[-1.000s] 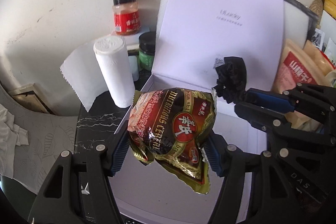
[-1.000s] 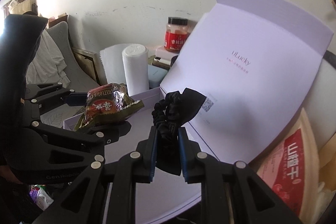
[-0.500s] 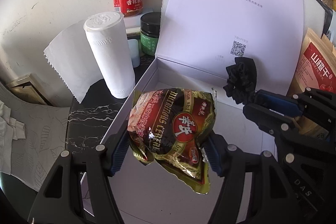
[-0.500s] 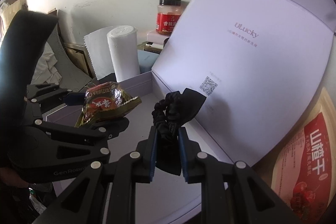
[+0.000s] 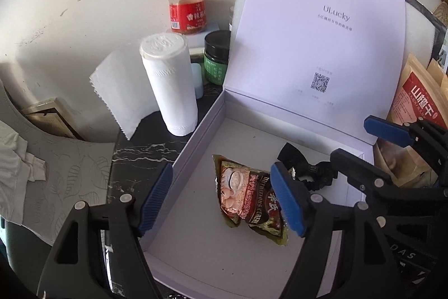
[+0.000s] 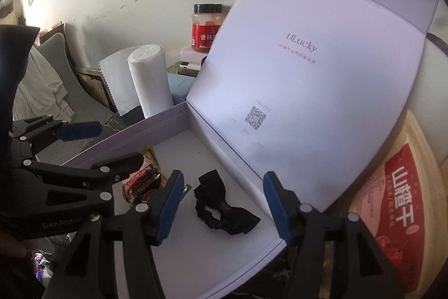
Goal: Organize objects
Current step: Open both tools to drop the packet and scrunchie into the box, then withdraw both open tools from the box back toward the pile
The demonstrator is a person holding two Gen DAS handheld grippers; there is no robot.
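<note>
A pale lilac gift box stands open with its lid upright at the back. A brown and gold cereal packet lies on the box floor, and it shows in the right wrist view too. A black scrunchie with a bow lies beside it to the right; it is partly hidden in the left wrist view. My left gripper is open and empty above the packet. My right gripper is open and empty above the scrunchie.
A white paper towel roll stands left of the box on a black marble top. A red-label jar and a green jar stand behind it. Red snack bags lean at the right.
Both grippers opened. The cereal packet dropped from the left gripper and the scrunchie from the right; both now lie on the box floor.
</note>
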